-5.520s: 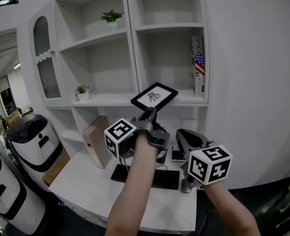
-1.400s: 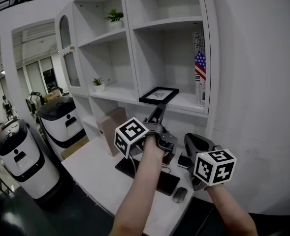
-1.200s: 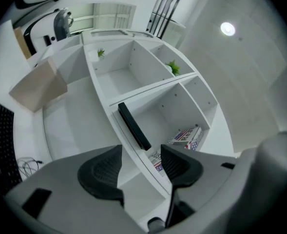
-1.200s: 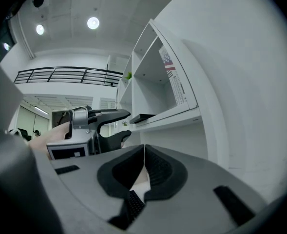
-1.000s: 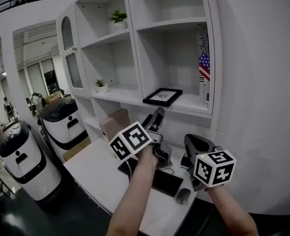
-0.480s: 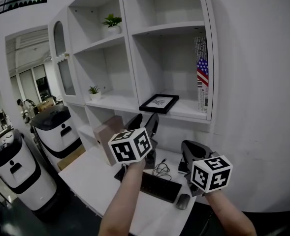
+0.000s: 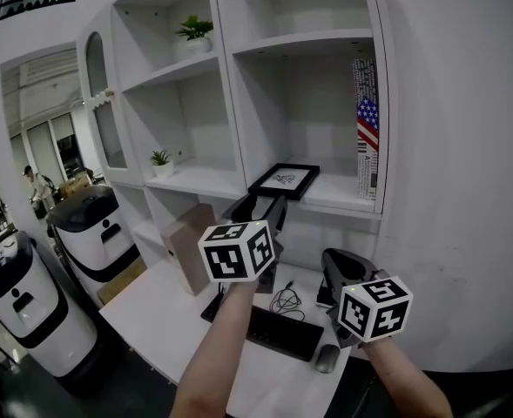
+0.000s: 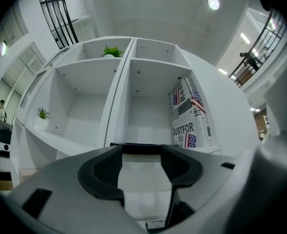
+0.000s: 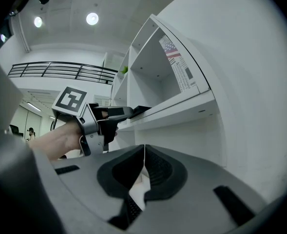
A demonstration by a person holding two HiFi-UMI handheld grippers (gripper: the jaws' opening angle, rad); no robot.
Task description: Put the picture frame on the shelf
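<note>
holding nothing, my left gripper (image 8: 142, 168) has its jaws spread wide, and past their tips i see only the dark near edge of the picture frame (image 8: 136, 148), lying flat on the shelf (image 8: 60, 141). i judge the jaws are wide because the board now bears the frame, so the placing looks done. my right gripper (image 9: 144, 172) has its jaws pressed together on nothing and hangs low beside the other, since one gripper is enough for this job. my left gripper view gives the frame edge-on and the print on the upright books (image 8: 189, 113) beside it, but not the frame's face. the head view adds that: a black border around a pale print, set near the front lip of the right-hand compartment, with small plants (image 7: 193, 30) in the bays to the left and a keyboard (image 7: 278, 331) on the desk (image 7: 160, 312) below. only my right gripper view shows it side-on: the left jaws level with the shelf, their tips just at the frame's jutting corner. i cannot tell whether they touch it.
</note>
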